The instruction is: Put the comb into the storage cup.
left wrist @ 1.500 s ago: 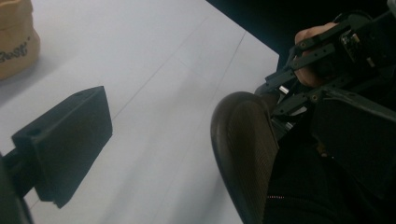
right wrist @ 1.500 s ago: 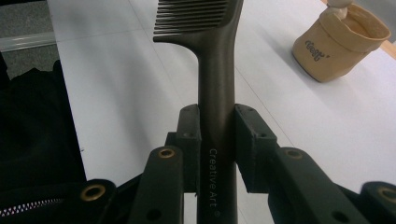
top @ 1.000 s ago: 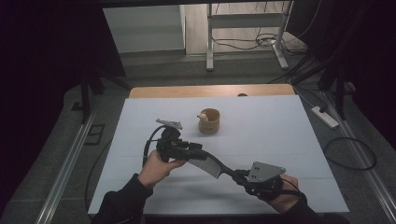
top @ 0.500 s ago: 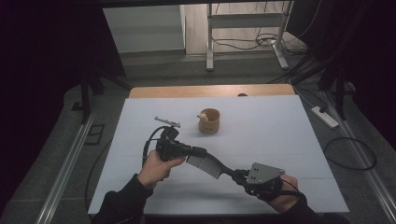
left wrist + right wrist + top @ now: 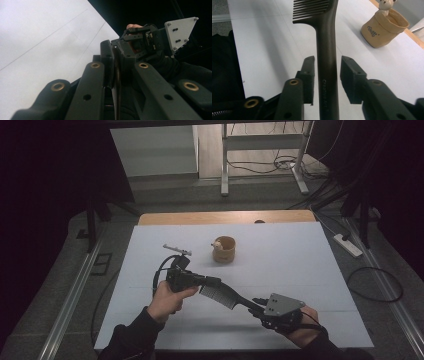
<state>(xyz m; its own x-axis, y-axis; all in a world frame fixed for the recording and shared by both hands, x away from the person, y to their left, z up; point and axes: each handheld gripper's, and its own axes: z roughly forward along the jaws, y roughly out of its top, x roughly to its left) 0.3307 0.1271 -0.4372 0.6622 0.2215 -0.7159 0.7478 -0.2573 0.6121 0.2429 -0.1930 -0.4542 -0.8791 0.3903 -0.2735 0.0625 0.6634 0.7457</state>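
A black comb [image 5: 225, 296] is suspended above the white table [image 5: 310, 270], on the person's side of the tan cup [image 5: 224, 249], which serves as the reference point for all positions here. The comb spans between the two grippers. The left gripper [image 5: 202, 282], nearer the cup and to its left, has its jaws closed on the toothed end of the comb; in the left gripper view the comb's edge [image 5: 117, 75] is pinched between the pads. The right gripper [image 5: 257, 303], farther from the cup and toward the near right edge of the table, stands with its jaws partly open on either side of the comb handle [image 5: 327, 72]; in the right gripper view a clear gap shows between each pad and the handle, so this gripper has hold of nothing. The cup stands upright with a small figure [image 5: 385, 4] at its rim, and a small grey item [image 5: 177, 250] lies on the table to the cup's left, well apart from it. Judged status: the work in hand appears to be a transfer of the comb between grippers. The comb is lifted and the handle is positioned between the right jaws. Remaining, as judged: whichever way the comb is passing, one gripper must hold it alone and carry it on; the destination cannot be determined.
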